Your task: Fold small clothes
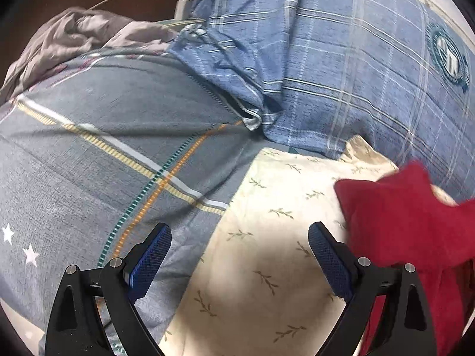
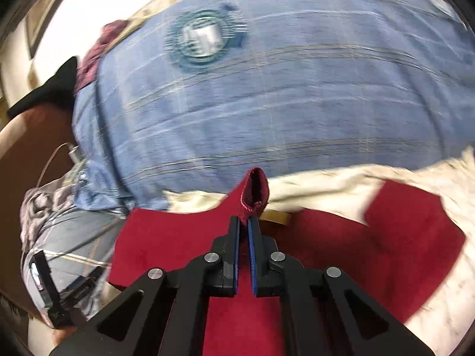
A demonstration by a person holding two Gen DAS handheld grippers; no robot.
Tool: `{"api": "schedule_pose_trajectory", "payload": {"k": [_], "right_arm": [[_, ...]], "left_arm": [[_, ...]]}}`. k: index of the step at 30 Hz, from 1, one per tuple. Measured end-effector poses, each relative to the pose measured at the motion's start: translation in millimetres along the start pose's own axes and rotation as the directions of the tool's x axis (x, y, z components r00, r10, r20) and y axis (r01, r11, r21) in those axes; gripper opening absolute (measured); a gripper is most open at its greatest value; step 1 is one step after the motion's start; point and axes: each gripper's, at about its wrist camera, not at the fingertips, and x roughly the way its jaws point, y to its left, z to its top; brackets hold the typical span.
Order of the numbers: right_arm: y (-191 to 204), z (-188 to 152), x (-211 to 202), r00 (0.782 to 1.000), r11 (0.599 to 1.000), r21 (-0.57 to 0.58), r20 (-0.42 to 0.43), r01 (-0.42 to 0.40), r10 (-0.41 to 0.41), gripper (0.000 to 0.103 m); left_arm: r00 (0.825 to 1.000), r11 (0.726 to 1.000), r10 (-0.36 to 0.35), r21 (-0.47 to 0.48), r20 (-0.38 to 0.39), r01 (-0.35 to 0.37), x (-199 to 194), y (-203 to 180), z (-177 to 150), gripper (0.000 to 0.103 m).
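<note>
A small red garment [image 2: 341, 255] lies spread on a cream leaf-print cloth [image 2: 326, 187] on the bed. My right gripper [image 2: 244, 222] is shut on a corner of the red garment, and that pinched end [image 2: 256, 191] sticks up past the fingertips. The picture there is blurred by motion. In the left wrist view the red garment [image 1: 400, 225] shows at the right, lifted over the cream cloth [image 1: 267, 267]. My left gripper [image 1: 240, 237] stands open above the cream cloth with nothing between its blue pads [image 1: 150, 262].
A blue plaid pillow [image 1: 341, 68] with a round emblem [image 1: 449, 56] lies behind the cloth. Grey plaid bedding [image 1: 104, 148] covers the left side, with a crumpled grey cloth [image 1: 77, 35] and a white charger and cable [image 1: 182, 6] beyond it.
</note>
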Motion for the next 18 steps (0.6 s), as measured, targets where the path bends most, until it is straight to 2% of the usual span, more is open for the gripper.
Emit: {"api": "schedule_pose_trajectory", "payload": {"k": [3,5,7,11,16,17,18], "right_arm": [[-36,-11,0,0.998,0.997,0.059,-0.043,0.045,-0.043,0.005],[-49,-20,0,0.995,0.995,0.059,-0.063,0.080,-0.076,0.005],[-57,-27,-4,0.992,0.992,0.051,-0.060,0.114,-0.111,0.005],[-70,-31,-16,0.991,0.990,0.067,-0.035,0.128,-0.126,0.004],[-86,-45,5,0.971,0.974,0.066,-0.118,0.218,-0.209,0.004],[-89,-47,9,0.969,0.973,0.072,-0.137,0.218,-0.206,0.005],[-94,-50,13,0.968,0.973,0.097,-0.164,0.208,-0.190,0.010]], "left_arm": [[1.000,0.999,-0.009,0.042,0.007,0.008,-2,-11,-3,0.094],[1.000,0.998,-0.023,0.064,0.012,0.023,-4,-17,-5,0.094],[0.999,0.996,-0.029,0.085,0.014,0.028,-6,-22,-8,0.094],[0.999,0.993,-0.045,0.113,0.009,0.043,-7,-29,-11,0.094],[0.997,0.988,-0.071,0.139,0.012,0.069,-10,-38,-13,0.094],[0.997,0.987,-0.080,0.140,0.015,0.077,-11,-39,-13,0.094],[0.996,0.986,-0.089,0.140,0.018,0.086,-13,-39,-13,0.094]]}}
